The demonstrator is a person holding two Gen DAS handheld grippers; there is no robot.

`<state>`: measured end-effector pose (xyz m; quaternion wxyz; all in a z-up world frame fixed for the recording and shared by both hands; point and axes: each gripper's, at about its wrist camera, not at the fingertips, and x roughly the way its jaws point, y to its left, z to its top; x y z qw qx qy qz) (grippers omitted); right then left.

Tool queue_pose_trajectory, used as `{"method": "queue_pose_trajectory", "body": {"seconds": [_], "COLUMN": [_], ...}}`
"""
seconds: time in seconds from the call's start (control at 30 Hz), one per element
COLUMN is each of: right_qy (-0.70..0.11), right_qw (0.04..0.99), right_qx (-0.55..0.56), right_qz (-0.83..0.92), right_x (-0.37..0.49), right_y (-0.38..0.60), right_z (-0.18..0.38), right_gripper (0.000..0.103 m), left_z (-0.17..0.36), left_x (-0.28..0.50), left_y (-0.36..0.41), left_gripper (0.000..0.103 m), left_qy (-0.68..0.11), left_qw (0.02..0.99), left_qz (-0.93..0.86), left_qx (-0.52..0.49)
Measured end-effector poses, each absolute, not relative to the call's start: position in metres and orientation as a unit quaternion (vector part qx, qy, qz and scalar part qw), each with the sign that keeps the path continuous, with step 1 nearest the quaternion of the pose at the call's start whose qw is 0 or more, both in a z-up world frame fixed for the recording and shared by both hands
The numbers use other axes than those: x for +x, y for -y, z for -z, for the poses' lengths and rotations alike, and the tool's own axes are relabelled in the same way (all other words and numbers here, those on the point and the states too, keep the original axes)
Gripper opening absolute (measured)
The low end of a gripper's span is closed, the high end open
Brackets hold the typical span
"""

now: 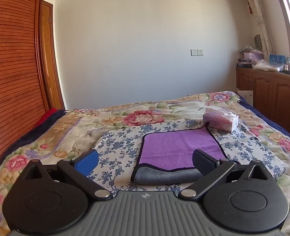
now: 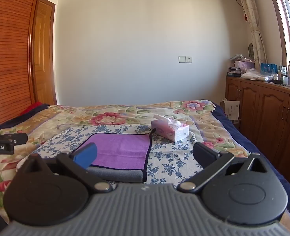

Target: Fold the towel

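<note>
towel [image 1: 176,149] on bed [image 1: 66,129], tissue box [image 1: 220,121] behind its right corner

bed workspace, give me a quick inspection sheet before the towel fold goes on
surface: bed with a floral quilt, and a blue-flowered cloth laid flat on it
job's things: purple towel lies on the cloth, folded over once, with the grey underside showing along the near edge
clutter: tissue box beside the towel's far right corner
grippers: left gripper open, empty, above the towel's near edge; right gripper open, empty, near the towel's right edge
cables: nothing seen
surroundings: wooden cabinets with assorted items on top, wall socket, curtain, slatted wooden door
</note>
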<state>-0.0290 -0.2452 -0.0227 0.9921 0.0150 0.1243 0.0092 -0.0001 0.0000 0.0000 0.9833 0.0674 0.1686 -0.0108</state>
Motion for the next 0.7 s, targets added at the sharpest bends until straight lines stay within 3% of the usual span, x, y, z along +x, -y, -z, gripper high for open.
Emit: {"method": "queue_pose_trajectory", "body": {"seconds": [0.7], "right_qy": [-0.125], "right_qw": [0.992], "right_qx": [0.017], "right_qz": [-0.009], "right_x": [-0.0297], "right_y": [0.2447], "right_z": [0.0228], "right_gripper": [0.103], "left_z": [0.0056], "left_x": [-0.0018], "left_y": [-0.0021], "left_gripper": [0.103], "left_qy": [-0.172], "left_qw": [0.983], "left_qz": [0.010], "left_qx": [0.067]}}
